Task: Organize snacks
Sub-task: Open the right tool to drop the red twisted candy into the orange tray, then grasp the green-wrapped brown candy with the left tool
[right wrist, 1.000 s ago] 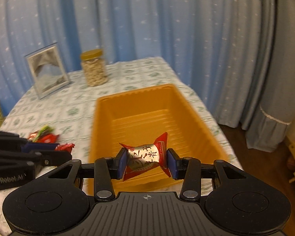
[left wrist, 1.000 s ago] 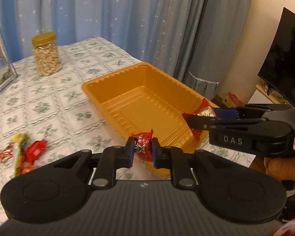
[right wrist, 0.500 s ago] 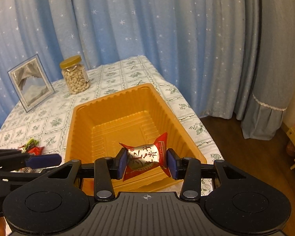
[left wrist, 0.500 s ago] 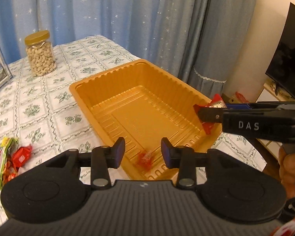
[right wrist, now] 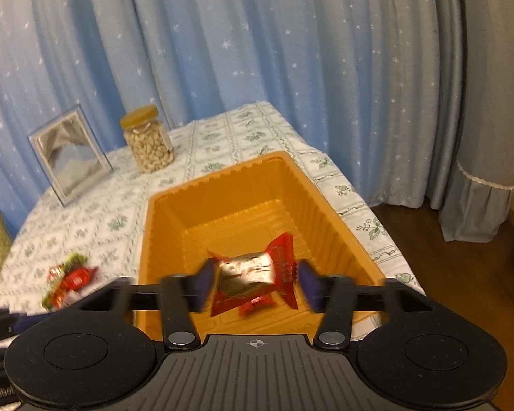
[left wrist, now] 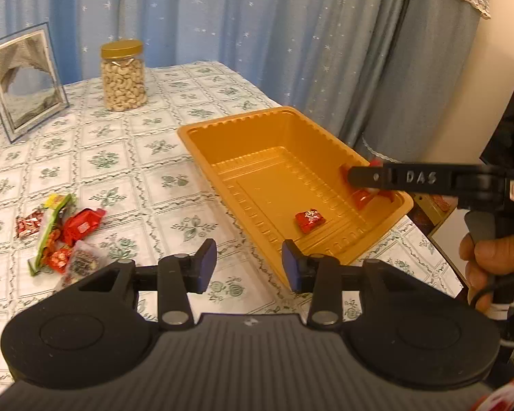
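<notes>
Orange tray [left wrist: 329, 136], right tool [right wrist: 257, 279] apparently parted around blurred candy [right wrist: 253, 274].

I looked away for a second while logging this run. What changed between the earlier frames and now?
The left gripper let go of its small red candy, which now lies in the orange tray, and drew back from the tray with jaws open. The right gripper has spread its jaws, so its silver-and-red candy looks released, though motion blur leaves that uncertain. The jar, frame and snack pile stayed put.
</notes>
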A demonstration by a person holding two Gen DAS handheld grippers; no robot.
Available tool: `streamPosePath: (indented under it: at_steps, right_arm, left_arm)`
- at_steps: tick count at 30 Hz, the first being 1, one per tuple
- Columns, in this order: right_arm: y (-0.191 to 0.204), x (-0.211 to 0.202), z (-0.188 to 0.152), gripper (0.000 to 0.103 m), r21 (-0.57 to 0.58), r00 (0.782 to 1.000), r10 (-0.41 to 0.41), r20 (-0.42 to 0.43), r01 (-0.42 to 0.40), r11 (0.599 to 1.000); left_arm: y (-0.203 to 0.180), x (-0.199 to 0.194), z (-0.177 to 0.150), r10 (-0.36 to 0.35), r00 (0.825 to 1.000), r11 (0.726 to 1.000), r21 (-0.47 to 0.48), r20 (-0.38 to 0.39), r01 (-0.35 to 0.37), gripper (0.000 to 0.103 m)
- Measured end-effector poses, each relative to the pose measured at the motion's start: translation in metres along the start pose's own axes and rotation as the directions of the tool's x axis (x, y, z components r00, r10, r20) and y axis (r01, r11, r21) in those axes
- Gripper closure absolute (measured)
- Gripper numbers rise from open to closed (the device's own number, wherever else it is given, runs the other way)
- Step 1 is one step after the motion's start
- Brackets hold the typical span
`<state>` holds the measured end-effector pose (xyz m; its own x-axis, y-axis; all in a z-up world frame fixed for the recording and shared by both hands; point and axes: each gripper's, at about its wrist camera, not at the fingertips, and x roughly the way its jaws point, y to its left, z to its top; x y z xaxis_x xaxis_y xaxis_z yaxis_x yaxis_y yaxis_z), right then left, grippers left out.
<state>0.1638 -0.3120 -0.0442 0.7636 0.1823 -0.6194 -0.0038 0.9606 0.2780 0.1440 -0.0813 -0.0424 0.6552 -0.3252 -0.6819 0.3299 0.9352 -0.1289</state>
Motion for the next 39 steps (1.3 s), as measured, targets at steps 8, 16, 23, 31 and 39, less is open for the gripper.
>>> streamPosePath:
  at_steps: [8,16,23,31,39]
  right_arm:
    - [0.005,-0.017,-0.006,0.031,0.000,1.000,-0.023,0.002,0.023,1.000]
    - [0.023,-0.044,-0.027,0.031,-0.016,0.999,-0.026,-0.024,0.025,1.000]
    - [0.044,-0.066,-0.047,0.031,-0.041,0.999,-0.005,-0.040,0.003,0.999]
    - [0.067,-0.077,-0.063,0.031,-0.082,0.998,0.021,-0.062,-0.026,0.996]
    - [0.088,-0.080,-0.074,0.031,-0.112,0.995,0.052,-0.080,-0.060,0.992]
  left_arm:
    - [0.003,-0.021,-0.005,0.031,0.999,0.999,-0.016,0.022,-0.031,0.053]
    - [0.005,-0.049,-0.014,0.066,0.997,0.997,-0.031,0.039,-0.065,0.044]
    - [0.010,-0.075,-0.027,0.095,0.994,0.995,-0.046,0.053,-0.093,0.034]
    - [0.024,-0.100,-0.043,0.134,0.989,0.989,-0.068,0.062,-0.130,0.029]
    - [0.044,-0.119,-0.060,0.179,0.982,0.981,-0.090,0.056,-0.174,0.025]
